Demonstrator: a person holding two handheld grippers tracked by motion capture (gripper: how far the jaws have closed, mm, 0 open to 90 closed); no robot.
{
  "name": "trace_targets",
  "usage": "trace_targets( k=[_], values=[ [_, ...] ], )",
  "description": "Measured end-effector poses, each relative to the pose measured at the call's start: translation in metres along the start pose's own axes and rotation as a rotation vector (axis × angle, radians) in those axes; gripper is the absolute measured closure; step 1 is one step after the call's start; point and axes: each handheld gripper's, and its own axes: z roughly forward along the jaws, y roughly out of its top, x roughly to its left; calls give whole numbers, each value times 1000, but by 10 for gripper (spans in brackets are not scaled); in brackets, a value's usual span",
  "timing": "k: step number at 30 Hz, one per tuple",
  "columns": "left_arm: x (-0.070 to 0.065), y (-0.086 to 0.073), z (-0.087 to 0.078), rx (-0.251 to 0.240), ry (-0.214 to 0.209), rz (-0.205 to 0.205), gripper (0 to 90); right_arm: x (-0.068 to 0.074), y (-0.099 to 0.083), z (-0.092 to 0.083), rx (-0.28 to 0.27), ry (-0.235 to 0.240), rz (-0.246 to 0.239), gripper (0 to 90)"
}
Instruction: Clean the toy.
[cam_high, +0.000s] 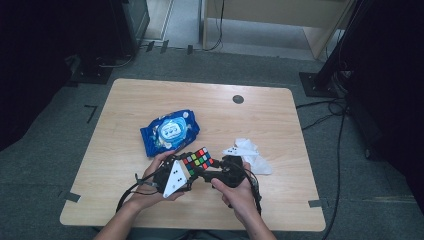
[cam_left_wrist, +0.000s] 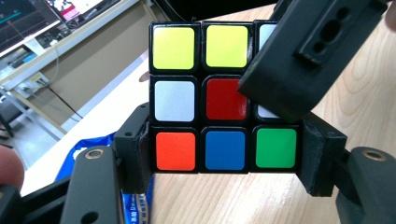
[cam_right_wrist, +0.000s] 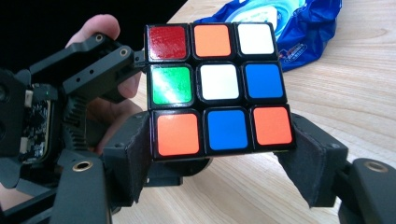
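Clamping the puzzle cube (cam_left_wrist: 201, 98) firmly in the left gripper (cam_left_wrist: 223, 158); closing the loosely straddling right gripper (cam_right_wrist: 223, 163) squarely on one layer before twisting.

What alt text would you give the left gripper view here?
A scrambled puzzle cube is clamped by its bottom row between the left claw's two black jaws, over a light wooden table. The right claw crosses in front of the cube's upper right, hiding part of its face; a blue packet lies behind, lower left.
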Motion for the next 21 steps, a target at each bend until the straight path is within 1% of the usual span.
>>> trace_targets(
  k=[2,3,5,7,9,10,12,13,14,16,18,21],
  values=[
    [1,0,0,4,-2,-12,334,0,-1,0,-11,5,-4,316],
    [3,-1,1,-1,-9,-26,329,1,-1,-1,-17,4,-10,342],
    [3,1,0,-17,-13,-46,313,4,-2,-1,-24,-26,-29,344],
    [3,3,-1,-21,-17,-55,290,5,-3,1,-23,-26,-37,344],
    [2,3,1,-13,-12,-44,288,7,-4,3,-28,-27,-39,344],
    [1,3,1,2,-7,-33,291,8,-5,3,-30,-28,-36,344],
    [1,1,3,17,-5,-29,295,9,-5,2,-34,-28,-39,344],
    [1,1,4,24,0,-30,300,9,-5,2,-34,-25,-33,344],
    [1,1,4,32,5,-28,306,9,-5,2,-30,-11,-27,344],
    [-1,1,6,41,9,-23,319,10,-5,3,-27,2,-27,344],
    [0,1,7,44,6,-30,322,11,-5,3,-25,-2,-29,344],
    [2,0,7,46,-2,-35,327,10,-5,3,-38,1,-28,344]
  ],
)
